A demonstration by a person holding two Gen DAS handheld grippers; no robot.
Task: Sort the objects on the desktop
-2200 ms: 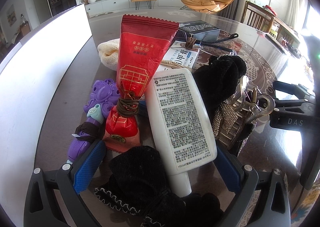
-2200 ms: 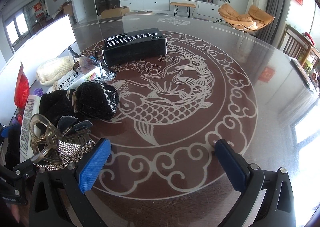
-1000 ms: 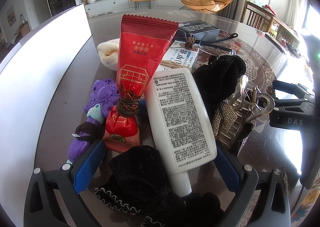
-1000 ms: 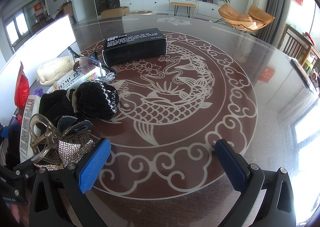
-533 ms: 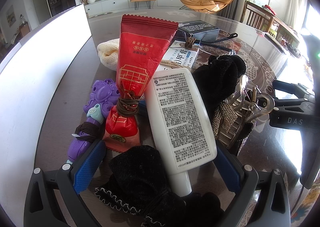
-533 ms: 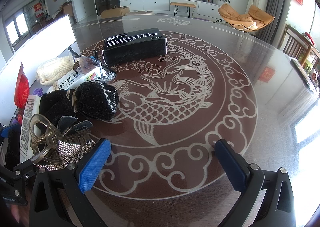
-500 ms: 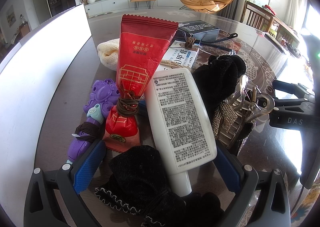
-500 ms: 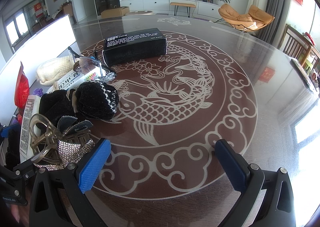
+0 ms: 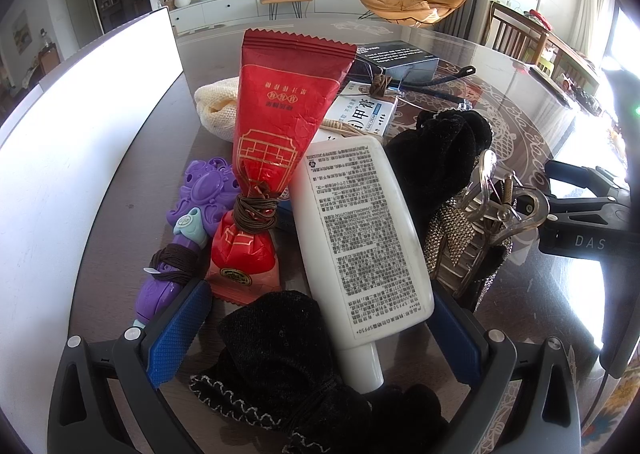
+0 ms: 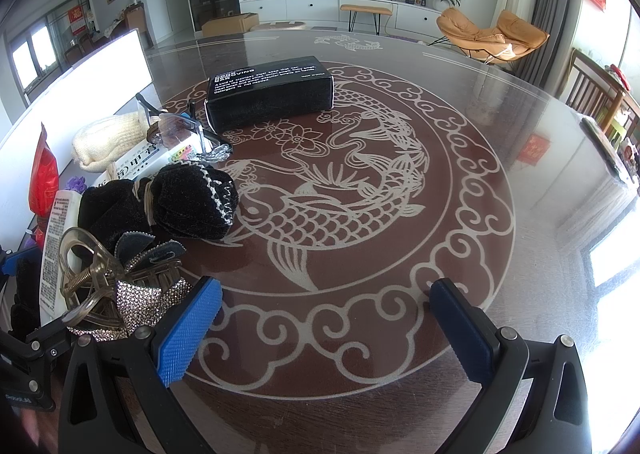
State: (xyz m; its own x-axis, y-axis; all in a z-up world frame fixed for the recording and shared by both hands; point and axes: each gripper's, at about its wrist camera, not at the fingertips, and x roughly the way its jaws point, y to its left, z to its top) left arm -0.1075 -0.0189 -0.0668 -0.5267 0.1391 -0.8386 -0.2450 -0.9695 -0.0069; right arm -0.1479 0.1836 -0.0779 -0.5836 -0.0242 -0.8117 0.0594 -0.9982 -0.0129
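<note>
A pile of small objects lies on the glass table. In the left wrist view a white sunscreen bottle [image 9: 360,230] lies cap toward me, between a red candy bag [image 9: 276,141] and black velvet scrunchies [image 9: 436,157]. Another black scrunchie [image 9: 280,350] sits between my left gripper's fingers; the left gripper [image 9: 316,330] is open around it and the bottle's cap. A purple comb [image 9: 188,221] and a rhinestone hair claw [image 9: 472,238] flank them. My right gripper [image 10: 324,322] is open over bare table, the claw [image 10: 120,286] just left of its left finger.
A black box [image 10: 270,91], glasses [image 10: 180,129], a cream knitted pouch [image 10: 108,139] and a white ointment box [image 9: 364,113] lie farther back. A white board [image 9: 72,157] stands along the left. The fish-patterned table centre [image 10: 340,189] stretches right of the pile.
</note>
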